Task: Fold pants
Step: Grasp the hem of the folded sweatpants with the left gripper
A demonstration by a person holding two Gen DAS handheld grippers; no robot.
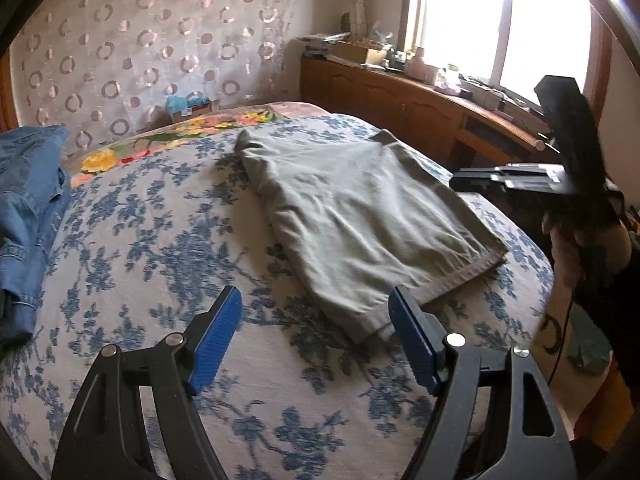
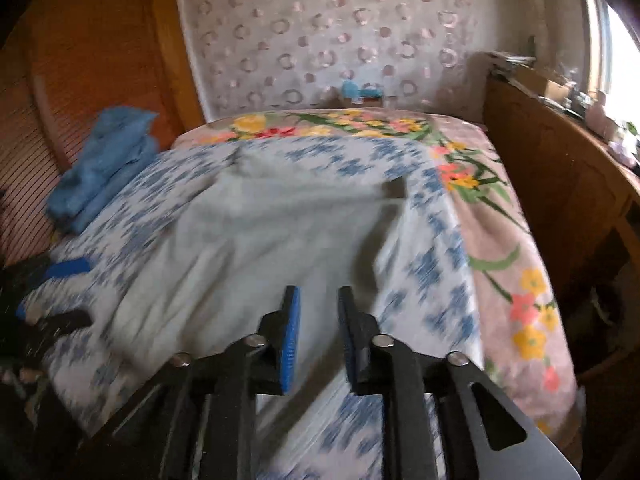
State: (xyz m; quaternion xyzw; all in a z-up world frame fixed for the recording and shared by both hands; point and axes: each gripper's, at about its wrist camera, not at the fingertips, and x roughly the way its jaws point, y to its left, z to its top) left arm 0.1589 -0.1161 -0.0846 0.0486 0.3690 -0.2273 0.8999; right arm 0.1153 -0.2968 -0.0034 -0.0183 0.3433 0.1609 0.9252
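One folded pants (image 1: 360, 216), bed (image 1: 160, 240), open box (image 1: 362, 53)

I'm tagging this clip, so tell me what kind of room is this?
Most likely a home bedroom. A bed with a blue floral cover fills the view, grey-green pants lie folded on it, a patterned curtain hangs behind, and a cluttered wooden cabinet runs under a window.

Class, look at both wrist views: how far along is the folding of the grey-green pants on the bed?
Done: the grey-green pants already lie folded into a flat layered rectangle on the blue-flowered bedspread. In hand: nothing; the left gripper is open above the bedspread, and the right gripper holds nothing. Left: possibly one further fold or tidying.
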